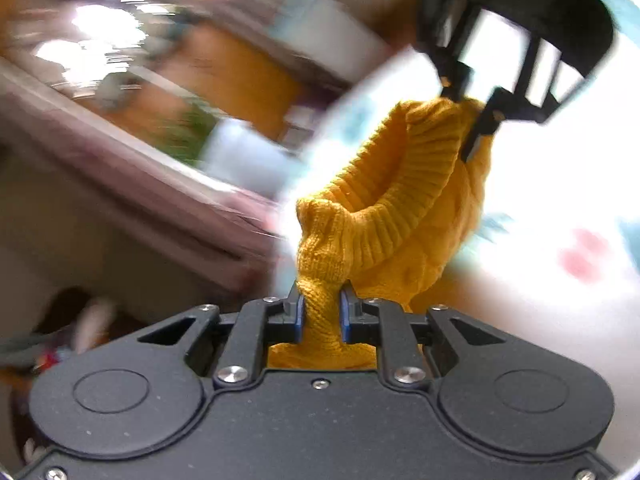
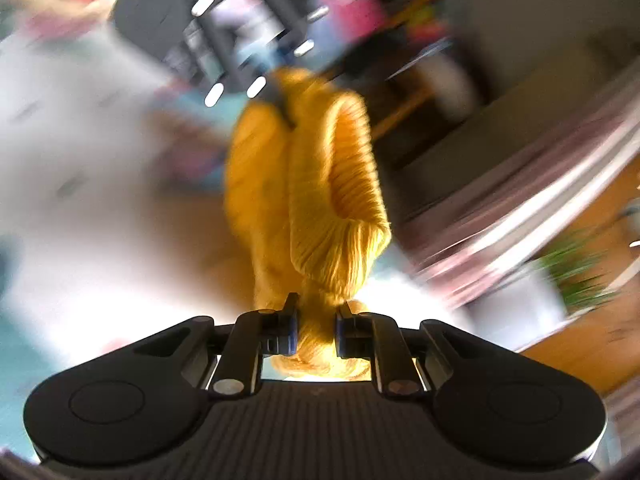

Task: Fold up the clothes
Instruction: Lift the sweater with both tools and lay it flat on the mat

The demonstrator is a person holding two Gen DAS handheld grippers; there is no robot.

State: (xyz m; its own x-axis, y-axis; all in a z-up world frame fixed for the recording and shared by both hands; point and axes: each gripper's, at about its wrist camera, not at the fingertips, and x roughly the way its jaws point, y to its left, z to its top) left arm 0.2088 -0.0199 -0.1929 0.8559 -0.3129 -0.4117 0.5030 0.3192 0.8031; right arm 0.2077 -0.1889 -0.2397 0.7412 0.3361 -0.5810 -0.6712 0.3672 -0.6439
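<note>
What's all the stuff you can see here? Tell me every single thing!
sweater: one, mustard yellow knit, hanging stretched between the two grippers
cloth surface: one, white with teal and pink marks, under the sweater, blurred
plant: one, green, at the right edge of the right wrist view, blurred
background furniture: too blurred to count or name
left gripper: one, black with blue pads, shut on the sweater
right gripper: one, black with blue pads, shut on the sweater
</note>
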